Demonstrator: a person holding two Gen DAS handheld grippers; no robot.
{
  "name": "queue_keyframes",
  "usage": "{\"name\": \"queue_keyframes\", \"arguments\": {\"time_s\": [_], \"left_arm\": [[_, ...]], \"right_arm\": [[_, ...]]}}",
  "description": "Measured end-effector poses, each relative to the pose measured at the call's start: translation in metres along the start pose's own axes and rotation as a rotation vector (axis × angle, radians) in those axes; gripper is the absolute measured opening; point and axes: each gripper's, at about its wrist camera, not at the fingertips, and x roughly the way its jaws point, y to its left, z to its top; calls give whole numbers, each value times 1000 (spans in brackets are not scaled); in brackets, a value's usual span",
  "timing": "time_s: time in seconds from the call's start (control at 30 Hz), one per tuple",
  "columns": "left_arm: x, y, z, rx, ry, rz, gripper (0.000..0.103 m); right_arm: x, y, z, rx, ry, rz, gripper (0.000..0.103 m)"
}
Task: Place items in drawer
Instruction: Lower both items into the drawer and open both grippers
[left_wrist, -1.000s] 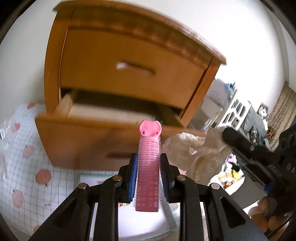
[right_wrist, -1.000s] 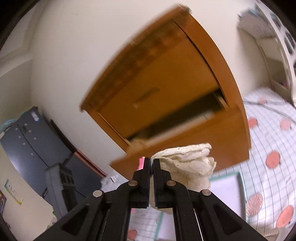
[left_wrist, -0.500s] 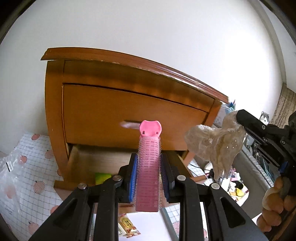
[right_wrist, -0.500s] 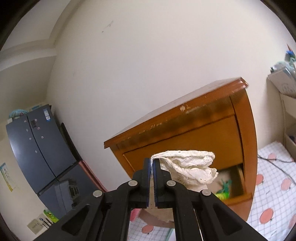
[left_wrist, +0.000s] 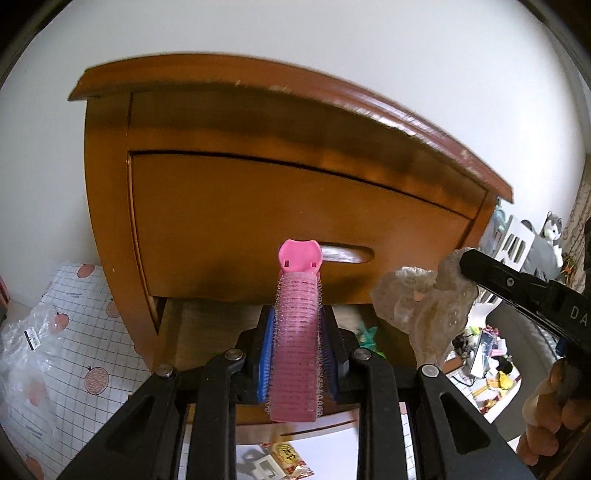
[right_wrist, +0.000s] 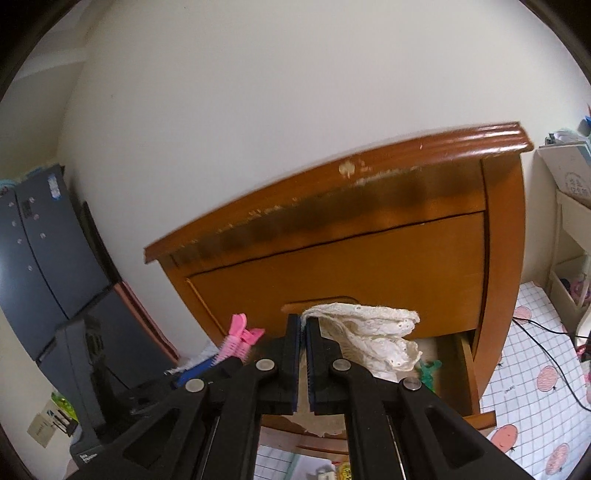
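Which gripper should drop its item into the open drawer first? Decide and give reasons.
Probably left. The left gripper holds the pink hair roller centred right over the open lower drawer; the right gripper, holding the white lace cloth, sits off to one side.

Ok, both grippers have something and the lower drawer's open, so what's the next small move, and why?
Probably ease the left gripper forward and down over the open lower drawer. It is shut on the pink hair roller clip, which sits in front of the closed upper drawer, above the opening.
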Motion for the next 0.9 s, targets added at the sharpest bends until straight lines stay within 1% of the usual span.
{"name": "queue_keyframes", "arguments": {"time_s": [0.2, 0.4, 0.67, 0.9], "left_arm": [[18, 12, -6, -33, 49, 13, 25], [36, 24, -18, -51, 96, 35, 25], [52, 34, -29, -71, 132, 49, 25], [61, 33, -30, -66, 148, 53, 25]], "right_arm": [[26, -2, -6, -22, 57, -36, 3], [53, -11, -29, -28, 135, -67, 3], [82, -26, -51, -16, 219, -125, 3], [105, -31, -72, -21, 292, -170, 3]]}}
